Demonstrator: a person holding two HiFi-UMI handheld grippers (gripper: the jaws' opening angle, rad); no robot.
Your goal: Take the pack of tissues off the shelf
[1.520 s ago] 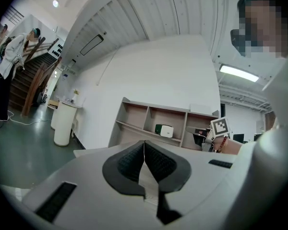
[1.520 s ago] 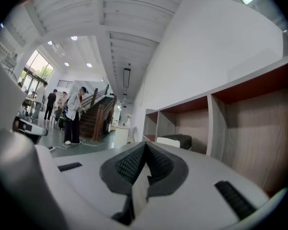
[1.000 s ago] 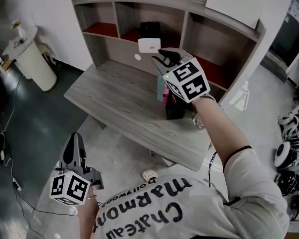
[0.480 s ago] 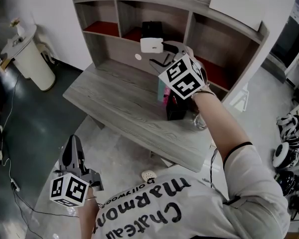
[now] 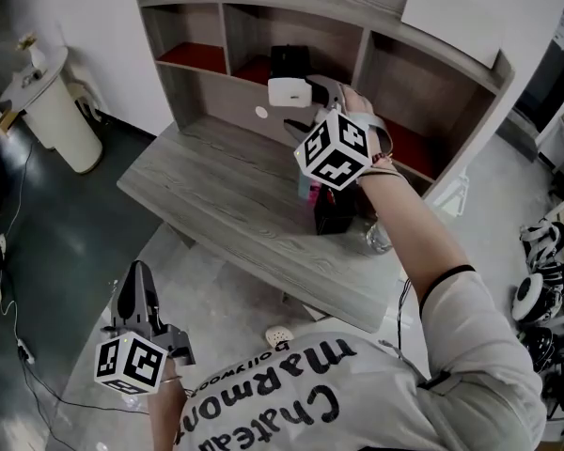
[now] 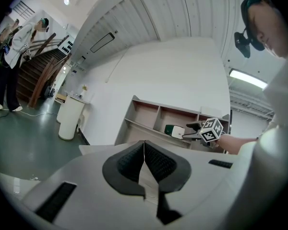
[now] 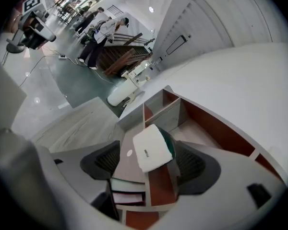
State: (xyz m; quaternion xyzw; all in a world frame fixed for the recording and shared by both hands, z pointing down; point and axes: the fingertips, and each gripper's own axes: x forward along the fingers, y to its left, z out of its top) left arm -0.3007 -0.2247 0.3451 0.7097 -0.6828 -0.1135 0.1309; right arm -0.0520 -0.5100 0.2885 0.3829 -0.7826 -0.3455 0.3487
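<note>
The pack of tissues (image 5: 287,90), white-faced with a dark green body, sticks out over the front edge of the shelf's (image 5: 197,83) middle compartment. My right gripper (image 5: 306,107) reaches up to it. Its jaws are opening, one above and one below the pack's end. In the right gripper view the pack (image 7: 152,147) lies between the two dark pads (image 7: 108,160) with gaps on both sides. My left gripper (image 5: 136,299) hangs low beside the person, over the floor, with nothing in it. In the left gripper view its pads (image 6: 134,161) meet, and the pack (image 6: 174,131) shows far off.
Below the shelf is a grey wooden desk (image 5: 216,191). On the desk stand a dark box with coloured books (image 5: 331,210) and a glass (image 5: 376,239). A white bin (image 5: 61,120) stands left of the desk. Shoes (image 5: 545,280) lie at the right. A white board (image 5: 451,12) rests on the shelf top.
My right gripper has risen from above the desk to the shelf's middle compartment and its jaws have spread around the pack's end. The left gripper has barely moved.
</note>
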